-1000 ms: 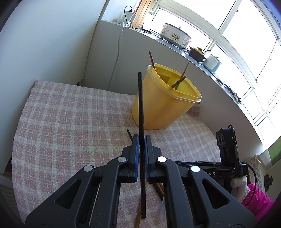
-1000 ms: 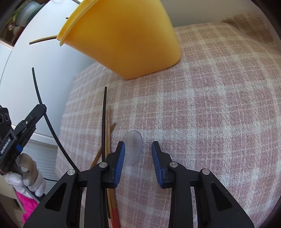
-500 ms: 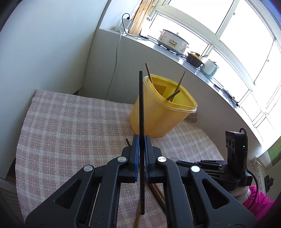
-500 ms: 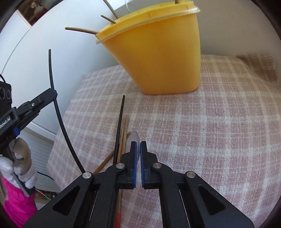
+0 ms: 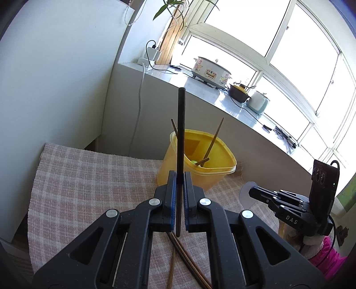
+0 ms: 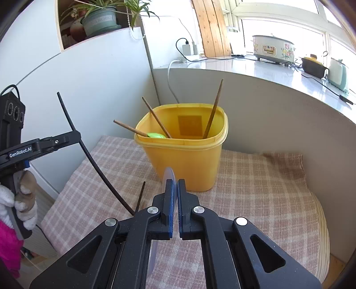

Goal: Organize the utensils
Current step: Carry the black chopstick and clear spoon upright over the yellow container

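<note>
My left gripper (image 5: pixel 179 175) is shut on a long black chopstick (image 5: pixel 180 133), held upright above the checked cloth; it also shows in the right wrist view (image 6: pixel 73 137). My right gripper (image 6: pixel 175 184) is shut on a clear plastic spoon (image 6: pixel 167 175), lifted off the cloth; the spoon also shows in the left wrist view (image 5: pixel 245 193). A yellow tub (image 6: pixel 184 153) stands ahead of both grippers (image 5: pixel 207 164) and holds three brown chopsticks (image 6: pixel 212 111) and a green item (image 6: pixel 155 135). More brown chopsticks (image 5: pixel 187 260) lie on the cloth under my left gripper.
The pink checked cloth (image 6: pixel 255 184) covers the table. White walls close the left and back. A windowsill behind holds a white cooker (image 5: pixel 211 71), a brown pot (image 5: pixel 239 92), a kettle (image 5: pixel 257 102) and cables. A potted plant (image 6: pixel 98 20) sits on the cabinet.
My right gripper closed on the clear spoon and lifted it off the cloth toward the tub. My left gripper rose and tilted up with the black chopstick still held.
</note>
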`<state>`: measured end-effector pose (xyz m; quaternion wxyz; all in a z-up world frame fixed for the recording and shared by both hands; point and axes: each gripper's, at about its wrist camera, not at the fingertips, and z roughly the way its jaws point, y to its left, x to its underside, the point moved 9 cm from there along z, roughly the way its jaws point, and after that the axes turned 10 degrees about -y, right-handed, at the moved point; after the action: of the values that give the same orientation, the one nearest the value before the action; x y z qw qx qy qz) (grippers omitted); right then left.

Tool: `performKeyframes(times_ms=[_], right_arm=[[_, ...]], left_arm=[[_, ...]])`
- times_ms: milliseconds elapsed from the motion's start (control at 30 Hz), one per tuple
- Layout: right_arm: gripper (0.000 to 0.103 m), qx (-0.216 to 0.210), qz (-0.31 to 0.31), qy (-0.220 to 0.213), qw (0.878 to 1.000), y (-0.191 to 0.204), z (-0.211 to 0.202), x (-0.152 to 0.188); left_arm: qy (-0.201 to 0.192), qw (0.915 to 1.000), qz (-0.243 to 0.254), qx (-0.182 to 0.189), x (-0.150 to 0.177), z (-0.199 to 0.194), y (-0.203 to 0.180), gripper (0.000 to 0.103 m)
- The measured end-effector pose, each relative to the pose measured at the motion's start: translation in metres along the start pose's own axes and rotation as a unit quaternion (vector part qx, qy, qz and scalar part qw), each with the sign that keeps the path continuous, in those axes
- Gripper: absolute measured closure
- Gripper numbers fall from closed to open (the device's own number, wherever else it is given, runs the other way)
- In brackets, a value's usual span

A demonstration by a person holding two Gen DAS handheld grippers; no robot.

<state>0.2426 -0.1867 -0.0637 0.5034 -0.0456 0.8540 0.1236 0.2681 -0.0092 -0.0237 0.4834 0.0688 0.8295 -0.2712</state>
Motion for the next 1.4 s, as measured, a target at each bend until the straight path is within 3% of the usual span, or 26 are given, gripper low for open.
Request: performKeyframes(times_ms=[433,800,1033,1400], right_arm=[[0.101,0.019,-0.001,-0.084,0.996,-0.019,-0.016,-0.08],[0.101,0.035,0.001,-0.127,0.991,-0.026,-0.006,-0.127],[0.101,0.074,-0.013,-0.147,0.986,-0.037,0.015,-0.149],[0.101,0.097,-0.037,-0.125,0.987,-0.045,0.06,-0.138]], left_arm=[[-0.066,0.997,0.01,0.039,-0.079,-0.011,-0.038,0.1],[-0.102,0.9938,-0.011,0.042,-0.129,0.019,-0.043,0.1],[-0.094,0.9954,0.008,0.016,-0.128,0.052,-0.042,0.1],[-0.06,0.9973,0.041,-0.004,-0.101,0.096,-0.042,0.1]])
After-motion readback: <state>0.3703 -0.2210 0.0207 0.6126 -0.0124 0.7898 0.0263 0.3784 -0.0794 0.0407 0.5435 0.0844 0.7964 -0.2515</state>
